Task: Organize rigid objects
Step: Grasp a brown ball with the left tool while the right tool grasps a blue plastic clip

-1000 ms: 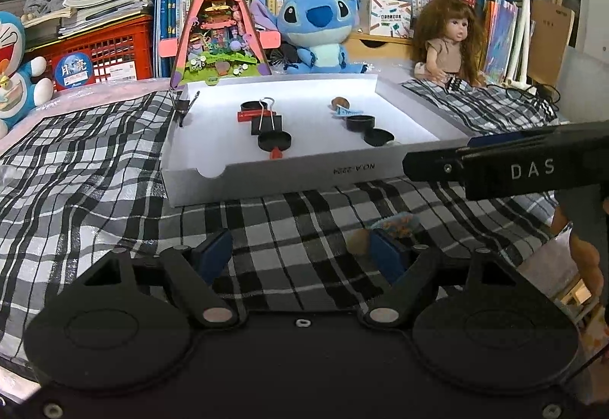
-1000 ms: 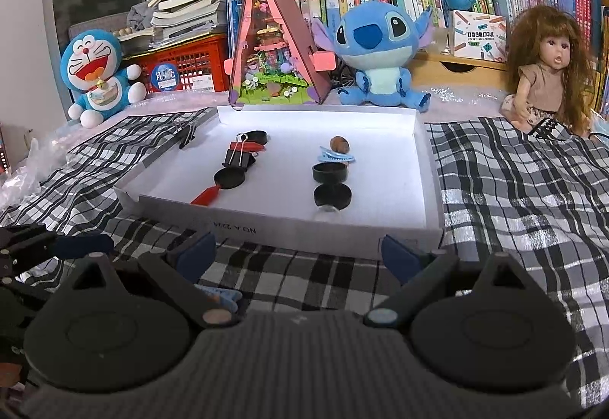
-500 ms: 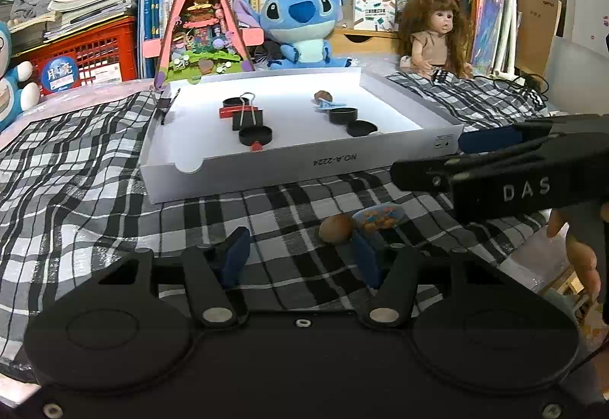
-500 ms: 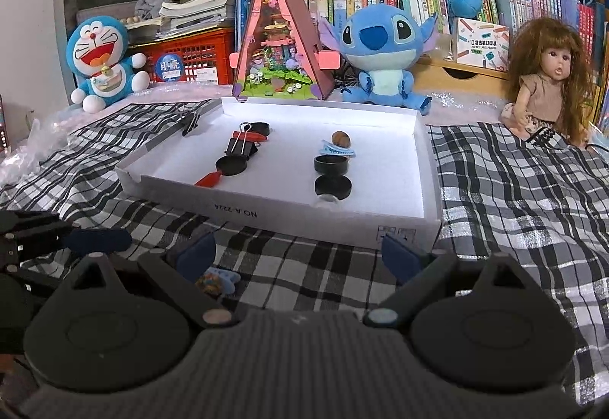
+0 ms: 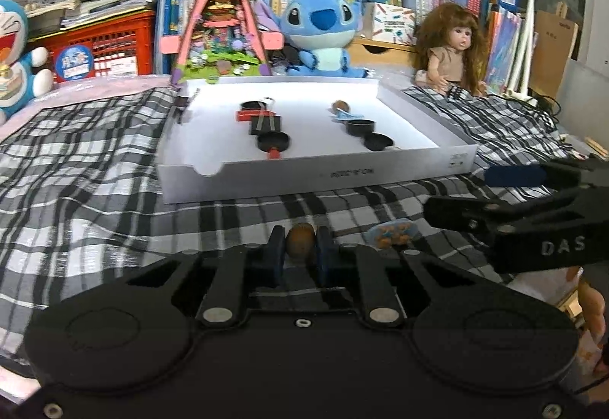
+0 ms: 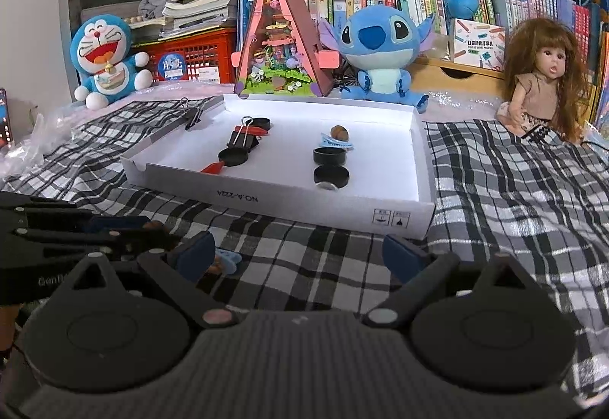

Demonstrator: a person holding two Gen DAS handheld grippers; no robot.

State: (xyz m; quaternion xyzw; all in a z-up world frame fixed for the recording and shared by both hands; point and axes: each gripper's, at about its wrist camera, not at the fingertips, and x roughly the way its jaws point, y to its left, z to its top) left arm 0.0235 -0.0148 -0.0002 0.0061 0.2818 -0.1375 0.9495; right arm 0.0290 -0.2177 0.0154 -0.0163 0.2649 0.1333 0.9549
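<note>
Inside white tray [image 6: 418,156]: caps, clips, nut; L jaws just closed on walnut [image 5: 300,242], R jaws wide

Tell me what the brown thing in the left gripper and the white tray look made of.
Brown nut: apparently a hard, matte shell, walnut-like, rounded and dull, pinched by the left gripper. White tray: looks like matte cardboard, with thin folded walls and printed marks.

Brown nut [image 5: 300,242] — clamped between pads
</note>
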